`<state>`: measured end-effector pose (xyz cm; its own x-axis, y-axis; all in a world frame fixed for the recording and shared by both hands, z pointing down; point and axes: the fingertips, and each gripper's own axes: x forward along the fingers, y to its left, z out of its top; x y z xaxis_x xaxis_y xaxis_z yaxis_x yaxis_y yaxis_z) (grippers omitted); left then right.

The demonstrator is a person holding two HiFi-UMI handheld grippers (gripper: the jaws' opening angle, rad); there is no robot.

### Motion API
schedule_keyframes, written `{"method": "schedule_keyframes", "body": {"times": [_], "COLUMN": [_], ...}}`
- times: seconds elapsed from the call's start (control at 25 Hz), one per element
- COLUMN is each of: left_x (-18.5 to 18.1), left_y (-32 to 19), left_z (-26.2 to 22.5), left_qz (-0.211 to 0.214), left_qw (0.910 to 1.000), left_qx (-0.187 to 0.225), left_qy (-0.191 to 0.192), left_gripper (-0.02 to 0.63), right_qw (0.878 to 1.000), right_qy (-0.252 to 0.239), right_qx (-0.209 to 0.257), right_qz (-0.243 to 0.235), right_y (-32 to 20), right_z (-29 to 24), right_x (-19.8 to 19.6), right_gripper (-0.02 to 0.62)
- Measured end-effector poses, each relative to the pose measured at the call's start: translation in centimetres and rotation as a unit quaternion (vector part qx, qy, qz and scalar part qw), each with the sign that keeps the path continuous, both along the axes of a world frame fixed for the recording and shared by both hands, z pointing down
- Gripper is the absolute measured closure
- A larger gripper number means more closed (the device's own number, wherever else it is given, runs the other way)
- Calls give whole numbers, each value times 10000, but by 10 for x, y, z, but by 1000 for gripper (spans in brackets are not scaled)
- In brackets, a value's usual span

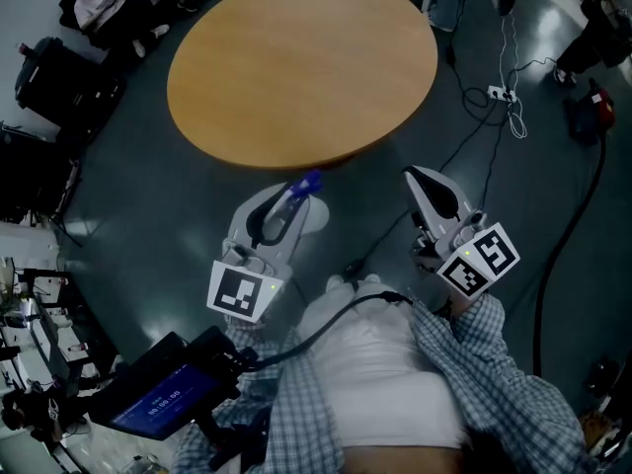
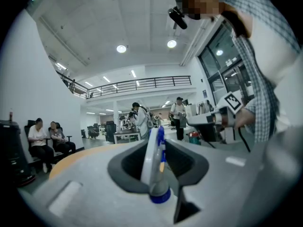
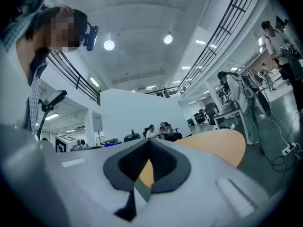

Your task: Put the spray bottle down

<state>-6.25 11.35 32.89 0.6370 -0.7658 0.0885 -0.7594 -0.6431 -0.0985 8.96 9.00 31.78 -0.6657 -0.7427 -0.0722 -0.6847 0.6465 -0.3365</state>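
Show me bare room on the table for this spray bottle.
The round table is bare rim to rim; its near edge, just ahead of the left gripper holding the spray bottle, is closest. Clutter is off it: floor cables at right.

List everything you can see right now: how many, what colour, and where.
Round table: one, light wood, ahead of both grippers.
Spray bottle: one, white with blue nozzle, between the jaws of the left gripper.
Power strip: one, white, floor right of the table.
Cables: several, black and white, floor at right.
Screen device: one, black with blue display, lower left.
Seated people: two, far left of the hall.
Left gripper: white, shut on the spray bottle.
Right gripper: white, jaws together, empty.
Checked sleeve: behind the right gripper.
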Motion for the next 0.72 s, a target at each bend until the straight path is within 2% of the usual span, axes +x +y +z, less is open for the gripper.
{"method": "schedule_keyframes", "body": {"times": [0.48,0.72], "left_x": [14,13], "left_y": [2,-22], "left_z": [-7,-11], "left_qz": [-398,-467], "left_qw": [9990,9983], "left_qx": [182,282], "left_qy": [-122,-185], "left_gripper": [504,505], "right_qw": [9998,9999], "right_qy": [64,64], "right_qx": [82,29], "right_qz": [-174,-74], "right_y": [7,-8], "right_z": [5,10], "right_x": [30,39], "right_gripper": [592,592]}}
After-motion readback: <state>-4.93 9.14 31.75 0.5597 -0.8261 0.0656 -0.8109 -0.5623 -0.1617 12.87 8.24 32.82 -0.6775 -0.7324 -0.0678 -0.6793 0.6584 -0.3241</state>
